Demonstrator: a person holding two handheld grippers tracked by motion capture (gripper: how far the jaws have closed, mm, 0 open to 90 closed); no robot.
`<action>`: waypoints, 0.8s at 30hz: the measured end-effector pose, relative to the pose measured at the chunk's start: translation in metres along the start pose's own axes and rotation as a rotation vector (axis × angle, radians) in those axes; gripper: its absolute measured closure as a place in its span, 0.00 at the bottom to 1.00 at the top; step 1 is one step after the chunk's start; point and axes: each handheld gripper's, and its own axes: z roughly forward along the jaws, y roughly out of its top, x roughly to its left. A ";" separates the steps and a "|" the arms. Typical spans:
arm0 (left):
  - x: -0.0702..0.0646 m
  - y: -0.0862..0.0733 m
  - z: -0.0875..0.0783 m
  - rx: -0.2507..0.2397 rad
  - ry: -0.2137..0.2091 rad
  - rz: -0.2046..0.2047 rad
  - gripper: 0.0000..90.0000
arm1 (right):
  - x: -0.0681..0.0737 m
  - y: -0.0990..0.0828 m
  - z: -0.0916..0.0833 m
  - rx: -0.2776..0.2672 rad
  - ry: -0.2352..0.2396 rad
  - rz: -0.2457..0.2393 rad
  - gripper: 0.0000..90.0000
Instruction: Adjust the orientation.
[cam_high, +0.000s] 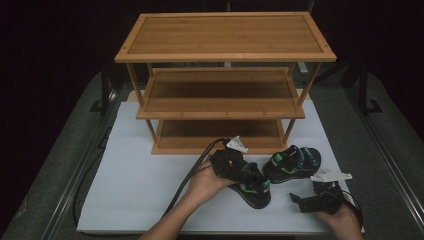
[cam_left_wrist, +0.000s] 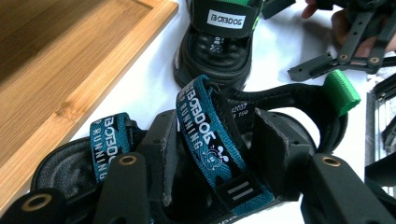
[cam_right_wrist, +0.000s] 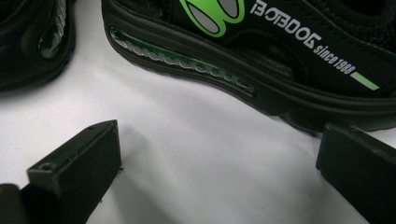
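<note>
Showing black sandals (cam_high: 292, 162) with teal lettered straps (cam_left_wrist: 210, 135), green tabs (cam_left_wrist: 342, 91); honey-brown bamboo rack (cam_high: 225, 35); white board (cam_high: 135, 185).

Two black sandals with teal straps lie before the bamboo rack (cam_high: 225, 107): near sandal (cam_high: 254, 188), far sandal (cam_high: 292, 162).

Dim high view, dark surround (gripper views brighter, sharp).

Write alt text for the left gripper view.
The left gripper has its jaws around the teal strap of a black sandal on a white board. A second sandal lies beyond, a wooden shelf alongside.
</note>
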 end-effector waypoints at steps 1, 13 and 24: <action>0.000 0.000 0.000 0.006 0.001 0.004 0.57 | 0.000 0.000 0.000 0.000 0.000 0.000 0.00; -0.003 0.002 -0.002 0.015 0.020 0.043 0.74 | 0.000 0.000 0.000 0.000 0.000 0.000 0.00; -0.005 0.004 -0.012 0.026 0.021 0.098 0.76 | 0.000 0.000 0.000 -0.001 0.000 0.000 0.00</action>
